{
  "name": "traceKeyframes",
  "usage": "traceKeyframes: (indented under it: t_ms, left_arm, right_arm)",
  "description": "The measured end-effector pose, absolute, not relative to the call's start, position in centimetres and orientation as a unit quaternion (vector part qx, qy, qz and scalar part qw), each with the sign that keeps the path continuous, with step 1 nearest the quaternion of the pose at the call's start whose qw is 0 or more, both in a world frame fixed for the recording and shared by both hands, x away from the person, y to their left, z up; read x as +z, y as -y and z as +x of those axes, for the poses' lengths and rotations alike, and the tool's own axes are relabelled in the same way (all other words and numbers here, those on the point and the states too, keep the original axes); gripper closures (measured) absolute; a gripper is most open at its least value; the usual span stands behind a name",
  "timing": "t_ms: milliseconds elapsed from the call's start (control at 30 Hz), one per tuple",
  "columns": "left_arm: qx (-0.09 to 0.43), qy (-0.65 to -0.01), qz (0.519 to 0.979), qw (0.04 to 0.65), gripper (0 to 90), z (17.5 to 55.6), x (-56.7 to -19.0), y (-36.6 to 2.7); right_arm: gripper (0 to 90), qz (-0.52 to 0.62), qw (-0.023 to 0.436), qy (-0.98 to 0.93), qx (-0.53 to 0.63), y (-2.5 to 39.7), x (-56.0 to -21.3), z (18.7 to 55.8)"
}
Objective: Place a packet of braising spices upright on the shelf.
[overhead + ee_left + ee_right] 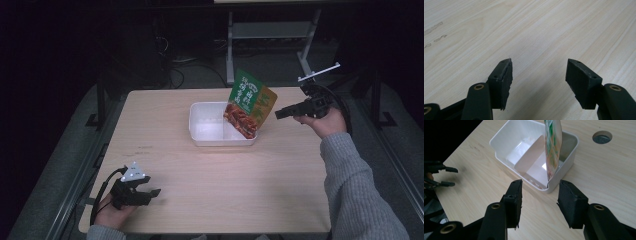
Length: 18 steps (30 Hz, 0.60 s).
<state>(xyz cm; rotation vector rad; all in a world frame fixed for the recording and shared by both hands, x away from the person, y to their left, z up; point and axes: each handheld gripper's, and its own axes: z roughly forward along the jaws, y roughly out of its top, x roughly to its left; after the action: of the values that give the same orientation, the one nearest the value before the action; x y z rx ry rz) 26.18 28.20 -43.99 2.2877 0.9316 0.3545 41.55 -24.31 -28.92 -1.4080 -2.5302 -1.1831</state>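
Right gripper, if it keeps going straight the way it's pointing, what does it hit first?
Most likely the near corner of the white bin, just ahead of the open right gripper. The food pouch stands in that corner, so it would come next. Depth is uncertain.

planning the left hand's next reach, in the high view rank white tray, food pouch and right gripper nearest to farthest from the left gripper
From the left gripper:
1. white tray, table centre.
2. food pouch, leaning in the tray's right compartment.
3. right gripper, beyond the pouch, far right.

High view above near edge of table [210, 175], gripper views low and close, right's sharing white tray [499, 138]
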Motion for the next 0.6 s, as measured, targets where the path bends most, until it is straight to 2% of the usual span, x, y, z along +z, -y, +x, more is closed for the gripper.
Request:
traceKeyframes:
  t_ms: [600]
  left_arm:
    - [0.134, -0.353, 0.871, 0.314, 35.7, 26.2, -44.1, -27.9]
  right_arm:
    - [51.1, -0.444, 0.014, 0.806, -0.393, 25.9, -32.0, 38.8]
